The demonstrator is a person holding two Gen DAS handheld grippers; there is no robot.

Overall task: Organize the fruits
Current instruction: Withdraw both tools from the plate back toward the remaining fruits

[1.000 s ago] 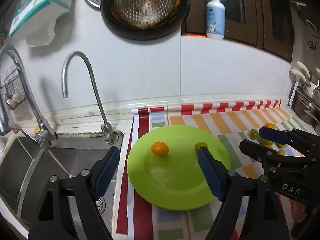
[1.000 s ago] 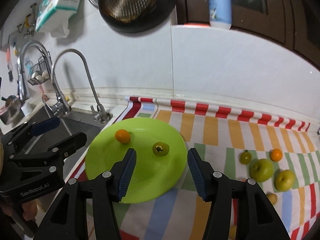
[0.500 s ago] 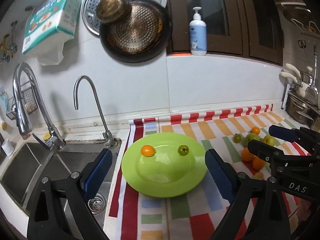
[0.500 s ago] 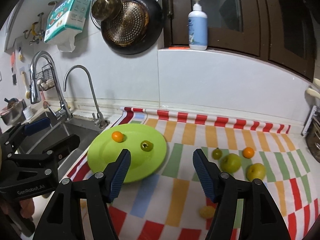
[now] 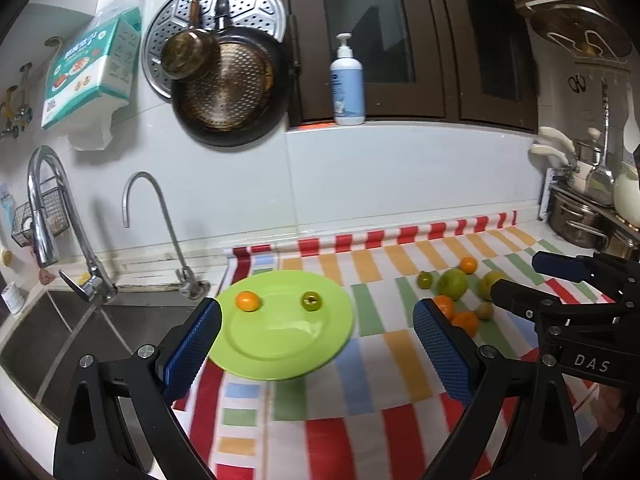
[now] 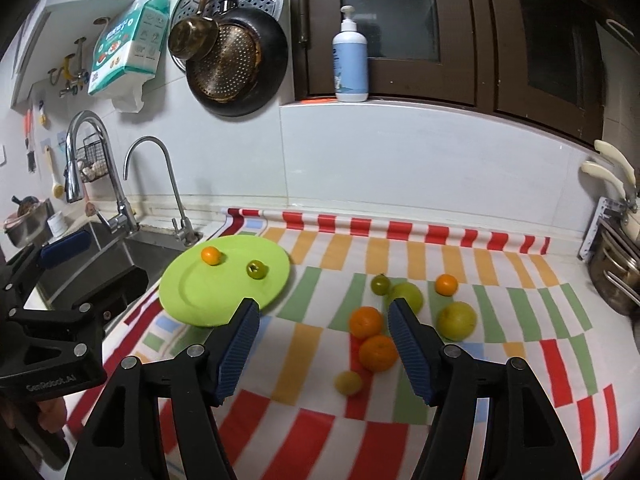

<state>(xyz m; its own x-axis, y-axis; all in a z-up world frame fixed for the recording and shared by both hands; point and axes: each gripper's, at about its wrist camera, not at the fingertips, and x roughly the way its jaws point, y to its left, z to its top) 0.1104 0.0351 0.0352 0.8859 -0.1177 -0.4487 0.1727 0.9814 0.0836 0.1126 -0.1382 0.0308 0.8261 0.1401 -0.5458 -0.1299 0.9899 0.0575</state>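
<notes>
Both grippers tilted downward (jaws apart, empty), left gripper [image 5: 316, 344], right gripper [image 6: 322, 338]

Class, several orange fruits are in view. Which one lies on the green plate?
The small orange fruit near the plate's sink-side edge, beside a small green fruit. The other orange ones lie on the striped cloth.

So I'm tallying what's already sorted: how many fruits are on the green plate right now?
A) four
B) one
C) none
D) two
D: the green plate holds just two pieces, a small orange fruit and a small green fruit; all the other fruits lie on the striped cloth to its right.
</notes>
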